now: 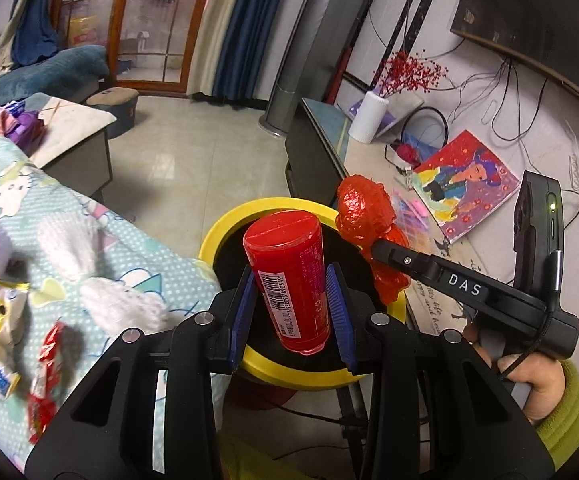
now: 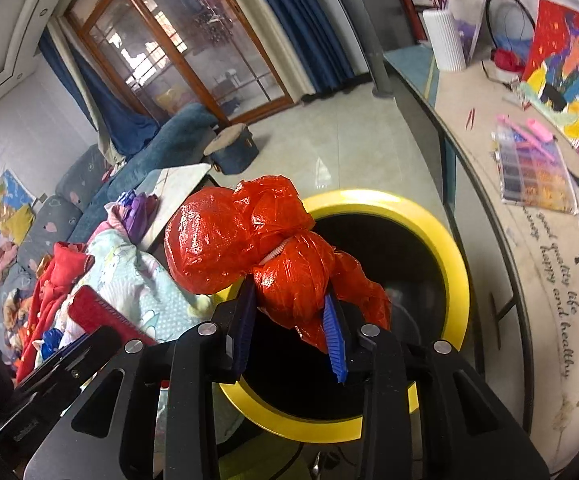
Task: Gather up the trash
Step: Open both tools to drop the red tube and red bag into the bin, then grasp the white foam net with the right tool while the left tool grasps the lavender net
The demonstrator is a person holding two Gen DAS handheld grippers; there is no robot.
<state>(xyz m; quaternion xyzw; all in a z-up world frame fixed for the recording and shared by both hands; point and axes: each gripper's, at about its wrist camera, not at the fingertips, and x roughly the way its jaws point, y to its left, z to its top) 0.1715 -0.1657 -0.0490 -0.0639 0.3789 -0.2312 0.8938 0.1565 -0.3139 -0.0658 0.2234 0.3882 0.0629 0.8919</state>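
My left gripper (image 1: 291, 308) is shut on a red cylindrical bottle (image 1: 289, 276) with a barcode label, held upright over the yellow-rimmed black bin (image 1: 225, 232). My right gripper (image 2: 289, 328) is shut on a crumpled red plastic bag (image 2: 257, 248) above the same bin (image 2: 441, 240). In the left wrist view the right gripper (image 1: 377, 246) comes in from the right, holding the red bag (image 1: 363, 208) over the bin's far right rim.
A bed with a cartoon-print blanket (image 1: 89, 248) lies left of the bin, with snack wrappers (image 1: 45, 376) on it. A low cabinet (image 2: 529, 240) with a white vase (image 2: 445, 40), a picture (image 2: 565, 68) and cables stands to the right. Tiled floor lies beyond.
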